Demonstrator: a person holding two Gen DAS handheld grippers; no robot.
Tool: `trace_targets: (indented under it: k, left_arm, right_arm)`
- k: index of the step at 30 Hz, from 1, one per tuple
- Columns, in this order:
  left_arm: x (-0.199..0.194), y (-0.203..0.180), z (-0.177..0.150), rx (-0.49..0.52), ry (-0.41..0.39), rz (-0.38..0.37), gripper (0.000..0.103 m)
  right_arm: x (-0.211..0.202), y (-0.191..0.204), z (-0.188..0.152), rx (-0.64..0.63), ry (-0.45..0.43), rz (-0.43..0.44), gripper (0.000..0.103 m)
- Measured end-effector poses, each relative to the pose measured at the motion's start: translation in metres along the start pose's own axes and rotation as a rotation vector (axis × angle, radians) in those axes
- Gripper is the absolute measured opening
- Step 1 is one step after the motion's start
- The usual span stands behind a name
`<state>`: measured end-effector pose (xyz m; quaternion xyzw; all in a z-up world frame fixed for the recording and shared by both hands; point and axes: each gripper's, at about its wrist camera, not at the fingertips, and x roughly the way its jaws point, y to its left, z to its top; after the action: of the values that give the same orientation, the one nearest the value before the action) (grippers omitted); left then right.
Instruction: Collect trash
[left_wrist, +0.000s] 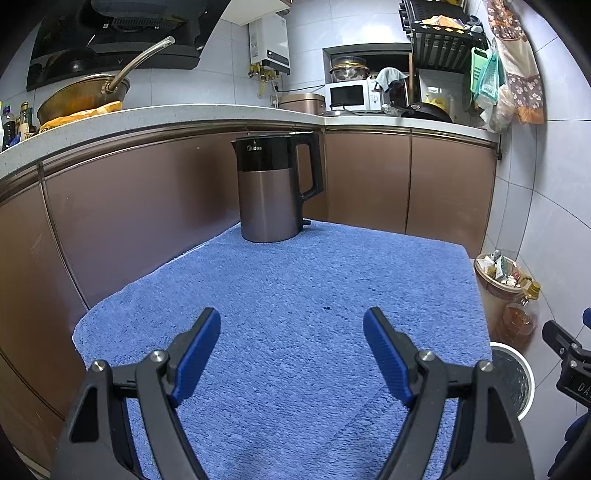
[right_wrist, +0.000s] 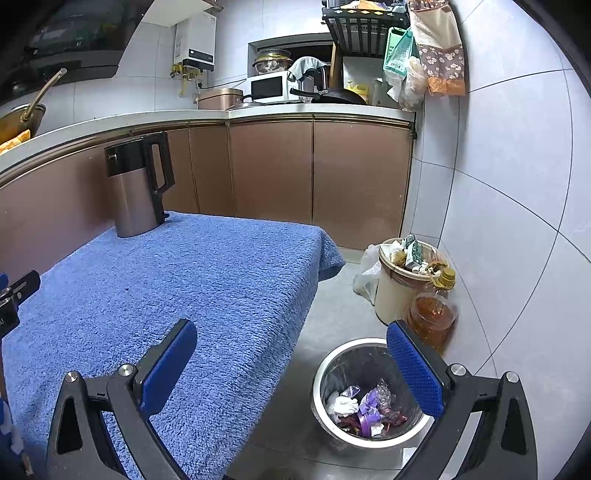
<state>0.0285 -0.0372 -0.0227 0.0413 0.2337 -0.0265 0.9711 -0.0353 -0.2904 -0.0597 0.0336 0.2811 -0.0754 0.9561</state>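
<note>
Apparently collecting done: towel (left_wrist: 280, 295) bare except kettle (left_wrist: 275, 188); wrappers (right_wrist: 364, 408) in bin (right_wrist: 328, 369); left gripper (left_wrist: 291, 334) and right gripper (right_wrist: 291, 345) both spread, empty; next, scan for leftovers.

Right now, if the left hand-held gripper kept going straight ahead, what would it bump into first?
Probably the kettle. The left hand-held gripper is open and points across the blue towel, with nothing on the towel before the kettle at the far end. It might skim the towel first; its height is hard to judge.

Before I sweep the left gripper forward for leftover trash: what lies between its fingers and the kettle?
Only bare blue towel between the left gripper and kettle, per the left wrist view.
</note>
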Motion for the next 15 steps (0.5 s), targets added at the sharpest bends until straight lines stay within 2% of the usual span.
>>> trace_targets:
  k: [15]
  left_arm:
    - [-0.002,-0.014,-0.001,0.042,0.002,-0.020,0.079]
  right_arm:
    - [0.001,-0.002,-0.003,0.012,0.004,-0.011,0.103]
